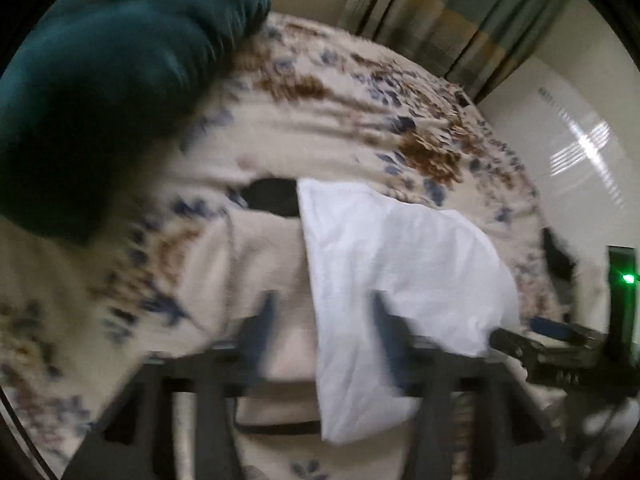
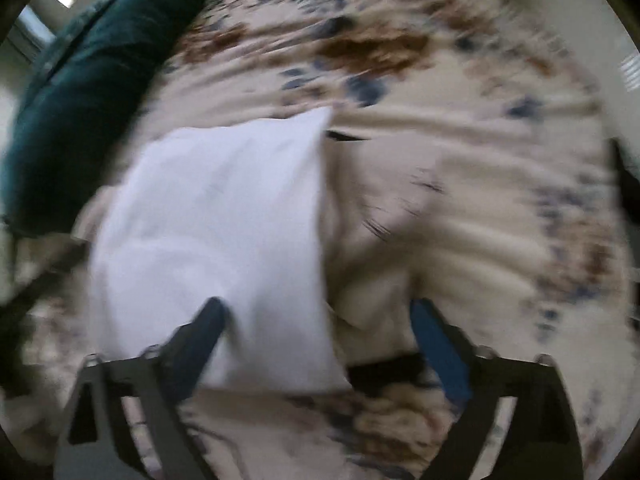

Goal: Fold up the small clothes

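Both views: a white garment lies folded on a cream garment with dark trim, both spread on a floral bedspread. The flat bed surface probably serves as the folding area, with the white piece laid over one half of the cream piece.

Left wrist view: the left gripper stands wide apart, 1 finger over the cream cloth and 1 over the white cloth, gripping nothing. A teal pillow fills the upper left. This view alone shows the striped curtain, the white wall, and part of the right gripper at the white garment's right edge; its state cannot be told here.

Right wrist view: the right gripper is likewise spread wide and empty, straddling the white garment's edge and the cream folds. This view alone shows the black trim at the near hem. Blur limits detail in both.
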A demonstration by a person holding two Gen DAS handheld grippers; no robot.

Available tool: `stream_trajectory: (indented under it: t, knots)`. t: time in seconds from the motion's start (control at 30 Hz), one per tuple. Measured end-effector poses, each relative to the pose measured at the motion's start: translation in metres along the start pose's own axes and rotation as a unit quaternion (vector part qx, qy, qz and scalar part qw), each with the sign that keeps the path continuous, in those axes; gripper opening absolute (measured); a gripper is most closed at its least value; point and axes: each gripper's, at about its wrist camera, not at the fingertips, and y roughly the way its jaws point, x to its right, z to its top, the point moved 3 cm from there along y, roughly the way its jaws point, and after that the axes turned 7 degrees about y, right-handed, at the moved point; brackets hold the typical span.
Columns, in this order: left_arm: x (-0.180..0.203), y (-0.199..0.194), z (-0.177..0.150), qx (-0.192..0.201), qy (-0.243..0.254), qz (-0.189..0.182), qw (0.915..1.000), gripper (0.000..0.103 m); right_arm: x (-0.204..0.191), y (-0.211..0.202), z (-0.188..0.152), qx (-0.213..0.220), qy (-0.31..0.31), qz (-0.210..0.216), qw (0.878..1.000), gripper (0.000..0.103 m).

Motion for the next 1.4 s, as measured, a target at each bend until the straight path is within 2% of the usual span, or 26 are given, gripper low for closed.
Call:
stream_trajectory:
  t: [0.03,0.07,0.2,0.47,0.6,0.97,1.13,1.4]
  knots:
    - [0.006,-0.008,-0.003,0.005,0.01,0.02,0.9997,0.093,-0.001,-0.006,-0.01,0.013,-0.002,-0.035,0.999,0.103]
    - [0.007,-0.011,-0.006,0.004,0.016,0.027,0.9995,0.102,-0.002,-0.01,-0.016,0.017,-0.002,-0.05,0.999,0.103]
    - [0.021,-0.018,-0.012,-0.027,0.036,0.072,0.9964,0.103,-0.004,-0.033,-0.037,0.031,0.018,-0.086,0.996,0.103]
    - [0.064,-0.098,-0.014,0.0,0.052,0.082,0.9953,0.103,-0.005,-0.143,-0.067,0.105,0.012,-0.13,0.986,0.103]
    - [0.084,-0.159,-0.019,0.027,0.056,0.098,0.9932,0.103,-0.01,-0.21,-0.088,0.138,0.008,-0.131,0.982,0.103]
    - [0.132,-0.321,-0.046,0.075,0.056,0.097,0.9908,0.103,-0.018,-0.408,-0.164,0.237,0.012,-0.119,0.964,0.103]
    - [0.15,-0.396,-0.058,0.105,0.057,0.103,0.9875,0.103,-0.02,-0.479,-0.199,0.267,0.012,-0.114,0.957,0.103]
    - [0.173,-0.474,-0.08,0.128,0.067,0.11,0.9835,0.103,-0.02,-0.573,-0.25,0.307,0.009,-0.102,0.946,0.103]
